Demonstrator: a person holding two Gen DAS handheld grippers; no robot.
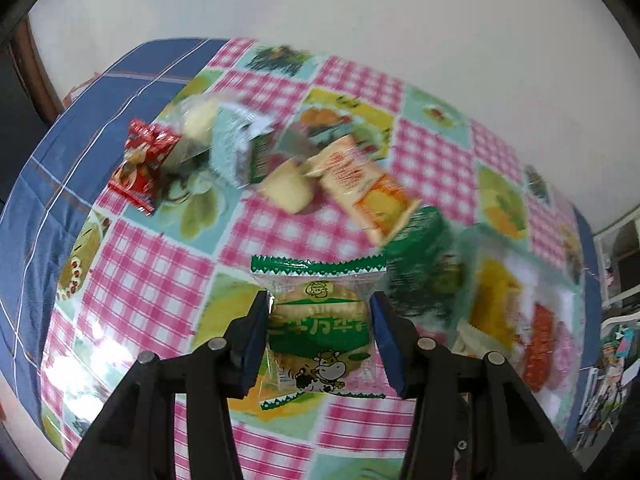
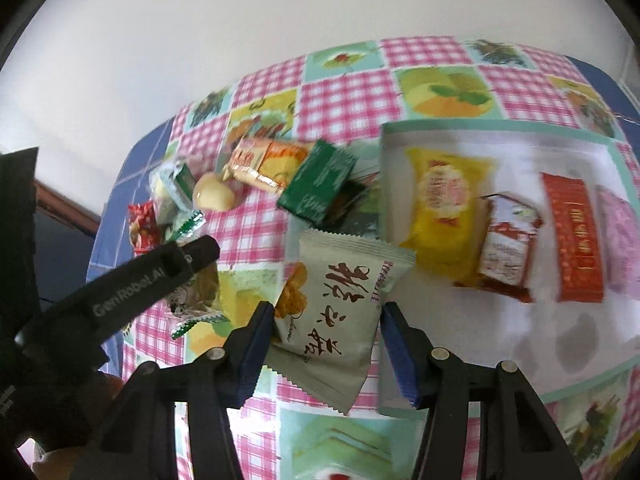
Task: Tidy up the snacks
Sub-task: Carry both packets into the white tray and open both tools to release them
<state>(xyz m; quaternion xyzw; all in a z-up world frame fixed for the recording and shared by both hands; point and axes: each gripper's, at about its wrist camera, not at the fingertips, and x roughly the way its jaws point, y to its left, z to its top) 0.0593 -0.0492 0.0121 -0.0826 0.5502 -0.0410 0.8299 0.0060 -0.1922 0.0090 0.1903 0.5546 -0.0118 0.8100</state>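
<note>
Now both grippers carry snacks: left gripper (image 1: 318, 334) pinches the green cow-print biscuit packet (image 1: 318, 328), right gripper (image 2: 328, 340) pinches the grey-green pastry packet (image 2: 340, 312). Better lower each flat into the white tray (image 2: 500, 364) beside the yellow packet (image 2: 444, 204), releasing only once it rests.

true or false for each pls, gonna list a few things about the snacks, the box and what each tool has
1. The left tool grips a green-edged cookie packet. True.
2. The right tool is empty. False: a grey-green snack packet sits between its fingers.
3. The white box already holds a yellow packet and a red packet. True.
4. The dark green packet lies inside the box. False: it lies on the checked tablecloth, beside the box.
5. No loose snacks remain on the tablecloth. False: several lie there, among them an orange-and-cream packet.
</note>
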